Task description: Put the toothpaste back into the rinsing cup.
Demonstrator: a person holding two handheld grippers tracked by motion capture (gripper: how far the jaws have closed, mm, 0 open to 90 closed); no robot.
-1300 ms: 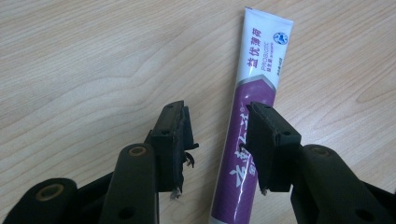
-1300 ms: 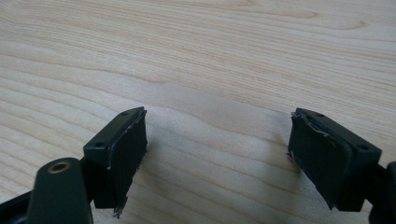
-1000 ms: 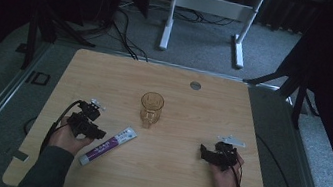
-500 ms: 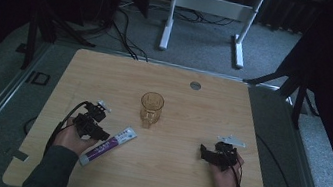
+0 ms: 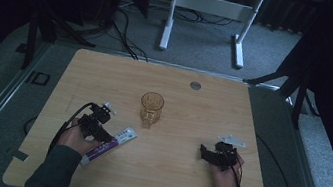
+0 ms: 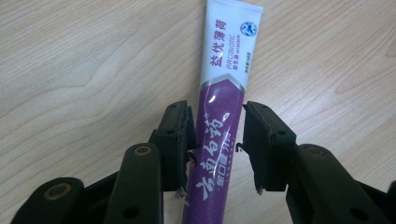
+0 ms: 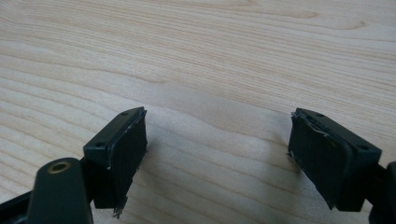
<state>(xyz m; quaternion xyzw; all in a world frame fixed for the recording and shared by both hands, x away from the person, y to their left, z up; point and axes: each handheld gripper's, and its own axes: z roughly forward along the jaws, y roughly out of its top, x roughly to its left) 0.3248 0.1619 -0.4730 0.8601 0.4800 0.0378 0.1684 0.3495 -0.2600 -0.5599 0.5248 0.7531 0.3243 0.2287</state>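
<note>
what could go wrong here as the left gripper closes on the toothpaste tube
1. The left gripper has just been closing around the purple and white toothpaste tube; the left pad looks close or touching, the right pad is still apart, so the flat tube may slide or twist.
2. The grip sits near one end, so the long end could droop when lifted.
3. The amber glass cup stands close by; a swing could knock it.

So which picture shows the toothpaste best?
The left gripper view: the toothpaste lies close up between the jaws, its print readable. The high view shows it small beside the left hand.
</note>
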